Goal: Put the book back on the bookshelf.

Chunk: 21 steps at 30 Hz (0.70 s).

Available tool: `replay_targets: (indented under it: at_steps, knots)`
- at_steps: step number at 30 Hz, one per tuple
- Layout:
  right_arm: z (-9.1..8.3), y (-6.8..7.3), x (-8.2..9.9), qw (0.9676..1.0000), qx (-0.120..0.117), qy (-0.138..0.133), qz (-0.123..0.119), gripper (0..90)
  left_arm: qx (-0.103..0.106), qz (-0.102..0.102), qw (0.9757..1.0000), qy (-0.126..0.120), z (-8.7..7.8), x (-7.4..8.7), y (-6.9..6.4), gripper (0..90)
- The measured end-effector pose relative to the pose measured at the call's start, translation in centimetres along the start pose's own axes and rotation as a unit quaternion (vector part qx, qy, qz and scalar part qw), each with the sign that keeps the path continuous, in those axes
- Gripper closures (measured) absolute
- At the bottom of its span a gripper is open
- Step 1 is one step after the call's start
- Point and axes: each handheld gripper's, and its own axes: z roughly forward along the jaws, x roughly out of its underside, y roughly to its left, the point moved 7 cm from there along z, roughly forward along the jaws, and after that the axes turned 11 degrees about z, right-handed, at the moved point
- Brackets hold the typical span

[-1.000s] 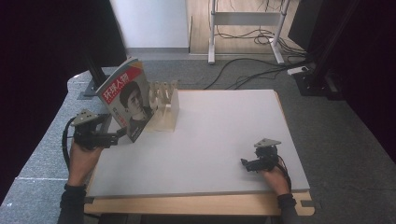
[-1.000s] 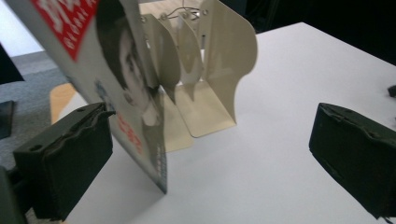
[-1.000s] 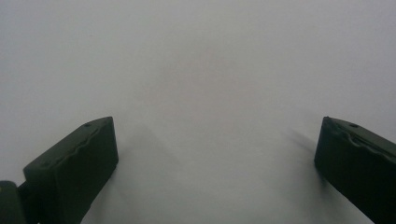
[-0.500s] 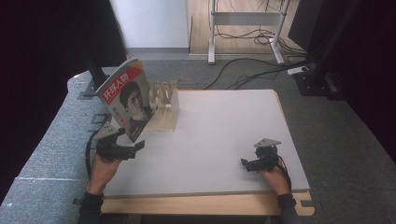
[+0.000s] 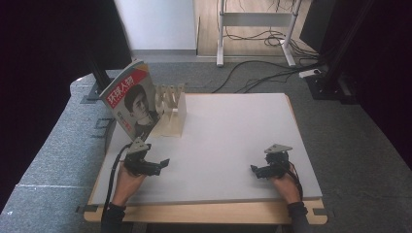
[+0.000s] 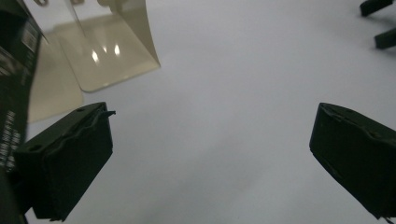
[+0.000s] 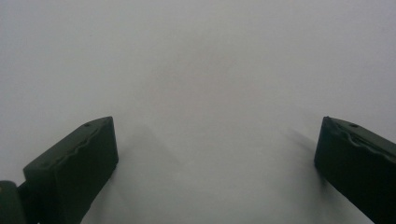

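Note:
A magazine (image 5: 132,99) with a red cover and a portrait leans in a cream slotted rack (image 5: 171,112) at the table's far left. My left gripper (image 5: 161,165) rests on the white tabletop (image 5: 233,131) just in front of the rack, open and holding nothing. In the left gripper view its jaws (image 6: 210,158) stand wide apart, with the rack's glossy base (image 6: 107,51) and the magazine's dark edge (image 6: 14,70) ahead on the left. My right gripper (image 5: 256,171) lies near the front right, open over bare table, jaws (image 7: 217,163) spread wide.
The right gripper's black fingertips (image 6: 380,37) show far off in the left gripper view. Grey carpet (image 5: 58,160) surrounds the table. Cables (image 5: 252,80) and a metal desk frame (image 5: 257,19) lie on the floor beyond the far edge.
My left hand and gripper came in from beyond the table's left edge onto the tabletop, moving right and nearer. The right gripper has stayed put.

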Motion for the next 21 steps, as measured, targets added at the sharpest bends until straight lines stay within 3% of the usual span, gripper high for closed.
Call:
replay_targets:
  at_steps: [10, 14, 16, 21]
  knots:
    - [0.0, 0.0, 0.0, 1.0000, 0.000, 0.000, 0.000, 0.0, 0.007, -0.002, 0.9984, 0.055, 3.3, 3.3, -0.9, 0.0]
    - [0.0, 0.0, 0.0, 1.0000, 0.000, 0.000, 0.000, 0.0, 0.000, -0.001, 0.9964, 0.085, 3.9, 3.7, -1.0, 0.0]
    - [0.0, 0.0, 0.0, 1.0000, 0.000, 0.000, 0.000, 0.0, -0.009, 0.007, 0.9938, 0.111, 4.3, 3.9, -1.1, 0.0]
    - [0.0, 0.0, 0.1, 1.0000, 0.000, -0.001, 0.000, 0.0, -0.007, 0.006, 0.9939, 0.110, 4.3, 3.9, -1.1, 0.0]
